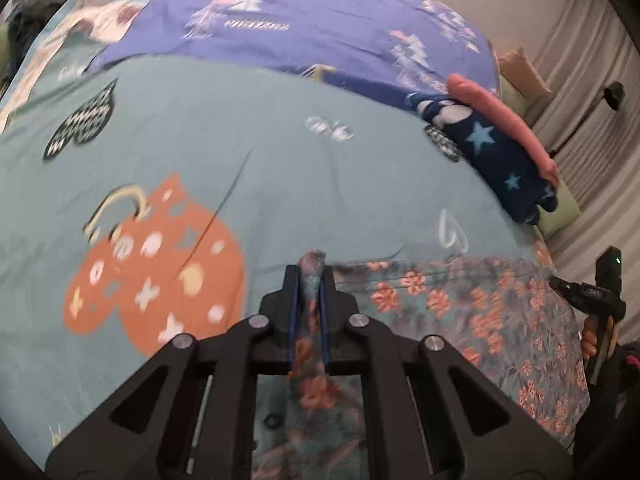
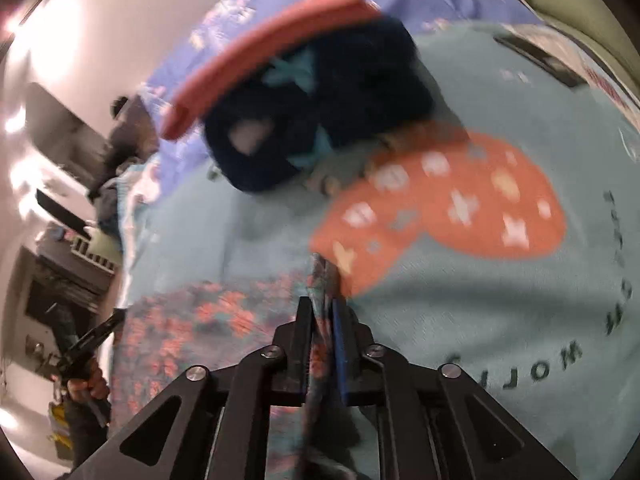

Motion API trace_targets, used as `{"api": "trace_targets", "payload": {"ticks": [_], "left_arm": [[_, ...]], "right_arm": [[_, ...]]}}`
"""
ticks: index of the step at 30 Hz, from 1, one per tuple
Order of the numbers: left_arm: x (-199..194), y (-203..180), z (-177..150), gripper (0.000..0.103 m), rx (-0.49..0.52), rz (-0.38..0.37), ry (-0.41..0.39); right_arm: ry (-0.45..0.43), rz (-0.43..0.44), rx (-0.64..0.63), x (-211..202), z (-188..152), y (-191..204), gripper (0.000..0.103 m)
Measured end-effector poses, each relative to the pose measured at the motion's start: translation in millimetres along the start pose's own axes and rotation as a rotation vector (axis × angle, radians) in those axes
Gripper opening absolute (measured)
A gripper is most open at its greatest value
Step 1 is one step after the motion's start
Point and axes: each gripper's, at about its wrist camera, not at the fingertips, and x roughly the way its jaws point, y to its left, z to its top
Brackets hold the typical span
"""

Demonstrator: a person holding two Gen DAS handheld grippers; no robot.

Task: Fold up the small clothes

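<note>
Two grippers are engaged on one floral garment (image 1: 460,320), which lies on a teal bedspread (image 1: 280,140) near its front edge. The left gripper (image 1: 311,276) is seen with its jaws pressed together on a gathered fold of the floral cloth, a tuft of which protrudes beyond the fingertips. The right gripper (image 2: 322,312) is likewise pinched on a bunched edge of the same garment, the cloth running down between its jaws. The rest of the garment is spread between the two grips. Already folded pieces, a navy star-print item (image 1: 496,152) with a pink item (image 1: 504,120) against it, are noted toward the far right edge of the bedspread, well apart from the work. An orange heart print (image 1: 160,272) is visible on the bedspread beside the grips. The step in hand is judged to be the carrying-over of a pinched edge to make a fold. It is advised that both grips be raised evenly, that the span between them be kept taut without stretching, that the edge be laid square on the opposite edge, and that release be withheld until the cloth rests flat. Uneven lift is likely to skew the crease.
</note>
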Motion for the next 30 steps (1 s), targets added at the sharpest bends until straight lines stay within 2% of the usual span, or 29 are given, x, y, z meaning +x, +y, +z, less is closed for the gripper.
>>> {"api": "trace_targets", "payload": {"ticks": [3, 5, 8, 11, 15, 16, 17, 18, 20, 22, 24, 26, 28, 30], "left_arm": [[-30, 2, -6, 0.009, -0.004, -0.006, -0.041], [-57, -4, -12, 0.01, 0.013, -0.022, -0.077], [-94, -23, -33, 0.014, 0.061, -0.078, -0.102], [-114, -40, -68, 0.023, 0.099, -0.13, -0.069], [-124, -35, -123, 0.029, 0.077, -0.141, -0.002], [-122, -29, -135, 0.03, 0.065, -0.12, 0.021], [-119, -23, -147, 0.03, 0.062, -0.065, 0.05], [-120, -18, -158, 0.024, 0.064, -0.035, 0.046], [-138, -8, -169, 0.022, 0.022, -0.054, 0.005], [-154, -4, -172, 0.023, -0.007, -0.033, -0.024], [-169, -3, -176, 0.026, -0.002, -0.014, -0.056], [-178, -2, -181, 0.028, -0.022, -0.034, -0.066], [-182, -4, -189, 0.038, -0.035, -0.087, -0.078], [-174, -7, -196, 0.042, -0.026, -0.091, -0.059]], "right_arm": [[-0.048, -0.047, -0.013, -25, -9, 4, 0.02], [-0.098, -0.094, -0.042, -49, -18, 12, 0.022], [-0.128, -0.061, -0.086, -83, -41, 29, 0.022], [-0.092, 0.029, -0.145, -99, -78, 57, 0.022], [0.037, 0.106, -0.19, -92, -138, 77, 0.022], [0.081, 0.086, -0.184, -84, -153, 74, 0.021], [0.106, 0.039, -0.179, -76, -162, 72, 0.02], [0.115, -0.027, -0.167, -71, -172, 63, 0.014], [0.056, 0.005, -0.083, -83, -182, 45, 0.013], [0.029, -0.008, -0.025, -99, -186, 39, 0.016], [-0.02, -0.065, -0.059, -114, -191, 47, 0.016], [-0.043, -0.099, -0.103, -121, -195, 56, 0.018], [-0.051, -0.045, -0.133, -123, -202, 66, 0.019], [-0.033, -0.021, -0.148, -115, -206, 65, 0.02]]}}
